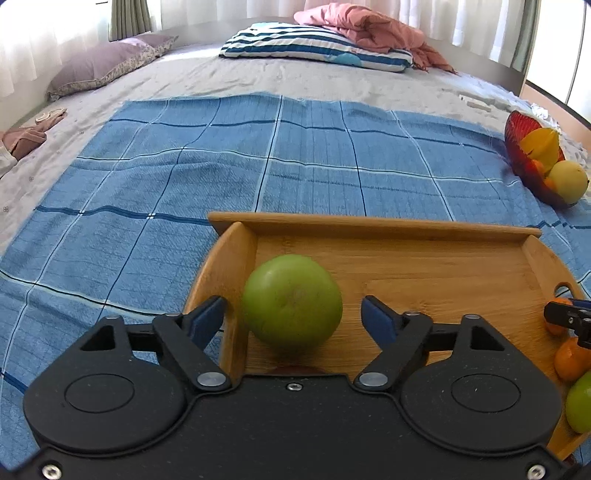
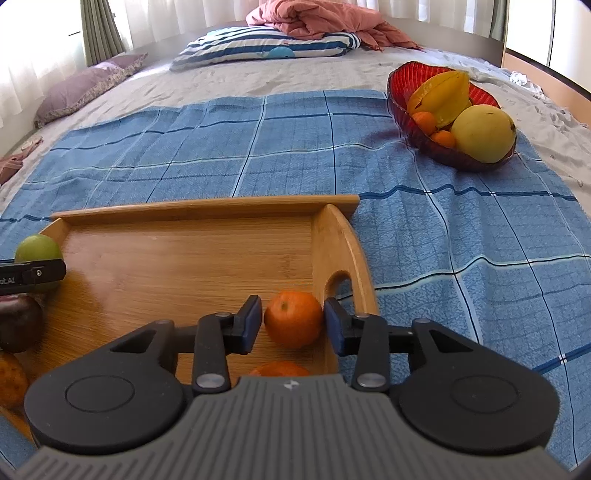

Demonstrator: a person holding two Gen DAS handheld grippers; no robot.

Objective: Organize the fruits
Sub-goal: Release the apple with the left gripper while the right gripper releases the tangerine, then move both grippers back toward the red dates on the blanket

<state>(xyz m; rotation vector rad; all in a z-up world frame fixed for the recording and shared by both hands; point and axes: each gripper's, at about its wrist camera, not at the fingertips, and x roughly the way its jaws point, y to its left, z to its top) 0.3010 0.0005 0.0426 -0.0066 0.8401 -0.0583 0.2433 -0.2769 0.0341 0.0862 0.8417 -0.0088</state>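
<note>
Left tongs [image 1: 293,317] spread around a round green apple [image 1: 291,301] in the bamboo tray [image 1: 406,258]; right tongs [image 2: 293,323] pinch a small orange tangerine [image 2: 293,323]. Only the right view fully shows the red glass bowl [image 2: 402,107].

I am working in a home bedroom: everything lies on a wide bed with a grey sheet [image 1: 229,77], a blue checked cloth [image 1: 184,155] spread over it. At its far edge lie a navy-and-white striped pillow [image 2: 266,44], a mauve pillow [image 1: 107,62] and a crumpled pink quilt [image 2: 314,22], with pale curtains [image 1: 48,33] behind.
</note>
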